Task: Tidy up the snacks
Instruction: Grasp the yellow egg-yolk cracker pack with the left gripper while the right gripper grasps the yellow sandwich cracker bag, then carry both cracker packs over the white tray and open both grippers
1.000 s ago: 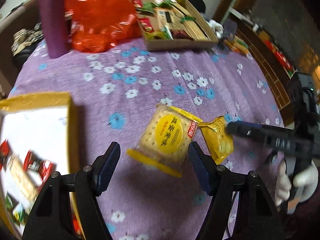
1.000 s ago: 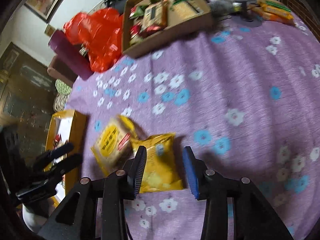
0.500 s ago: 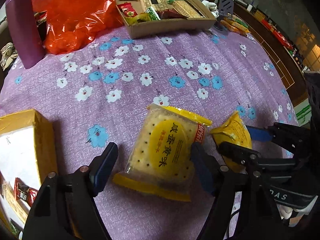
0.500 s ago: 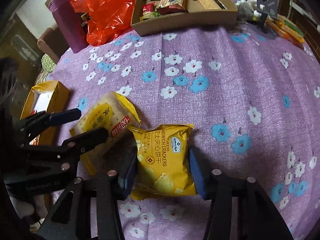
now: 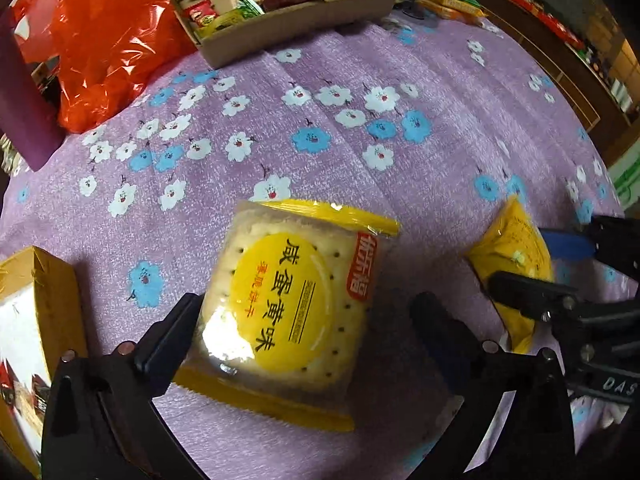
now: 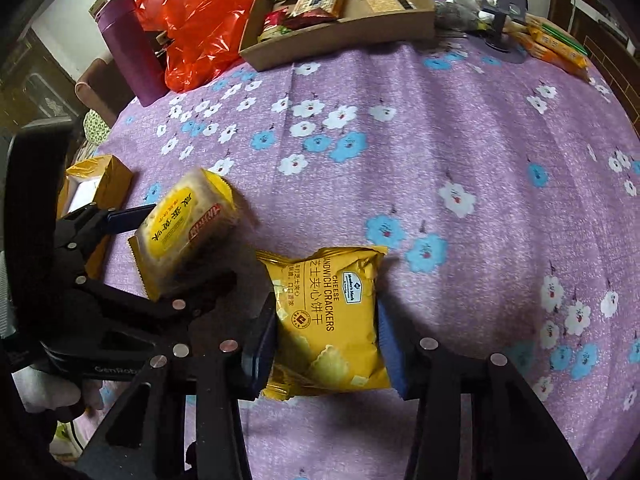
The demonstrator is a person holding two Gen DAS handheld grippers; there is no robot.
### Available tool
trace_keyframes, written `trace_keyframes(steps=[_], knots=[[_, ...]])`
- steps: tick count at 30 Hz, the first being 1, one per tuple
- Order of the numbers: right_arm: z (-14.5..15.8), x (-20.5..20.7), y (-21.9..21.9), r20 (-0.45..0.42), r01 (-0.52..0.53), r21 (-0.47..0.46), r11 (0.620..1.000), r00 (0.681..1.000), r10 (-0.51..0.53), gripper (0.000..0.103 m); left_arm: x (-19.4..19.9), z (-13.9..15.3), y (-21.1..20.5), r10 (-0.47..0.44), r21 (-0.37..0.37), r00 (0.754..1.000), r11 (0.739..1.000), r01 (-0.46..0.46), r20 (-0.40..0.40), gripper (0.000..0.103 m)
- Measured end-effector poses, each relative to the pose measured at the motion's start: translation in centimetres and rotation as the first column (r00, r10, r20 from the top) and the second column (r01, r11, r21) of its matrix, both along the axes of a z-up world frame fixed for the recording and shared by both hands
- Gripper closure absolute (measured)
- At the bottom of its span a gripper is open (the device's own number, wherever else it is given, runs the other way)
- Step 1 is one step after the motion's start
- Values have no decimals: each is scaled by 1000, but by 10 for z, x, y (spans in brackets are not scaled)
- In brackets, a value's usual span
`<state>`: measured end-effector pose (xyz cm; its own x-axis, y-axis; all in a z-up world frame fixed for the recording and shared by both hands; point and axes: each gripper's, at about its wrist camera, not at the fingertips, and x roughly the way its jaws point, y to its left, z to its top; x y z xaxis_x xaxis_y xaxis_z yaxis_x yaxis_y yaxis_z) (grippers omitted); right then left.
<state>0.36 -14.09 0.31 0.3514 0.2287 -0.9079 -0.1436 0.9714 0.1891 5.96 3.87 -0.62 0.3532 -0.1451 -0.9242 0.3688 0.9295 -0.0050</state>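
Your left claw [image 5: 304,332] is straddling the biscuit pack [image 5: 294,300] wide; the right claw [image 6: 326,340] is hugging the cracker bag [image 6: 330,320], both lying on the purple flowery cloth [image 5: 400,168].

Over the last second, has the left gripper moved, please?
Yes: the left gripper advanced from beside the yellow box to straddle the biscuit packet, seen from the right wrist.

Both wrist views look down close — sharing the purple tablecloth [image 5: 460,92].
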Motion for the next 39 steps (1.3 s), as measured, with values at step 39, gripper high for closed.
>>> trace_keyframes(steps=[39], knots=[[41,-17,24,120,-220,85,972,970,209,58,-80,90,105,439,-96,893,897,-431,96,34]])
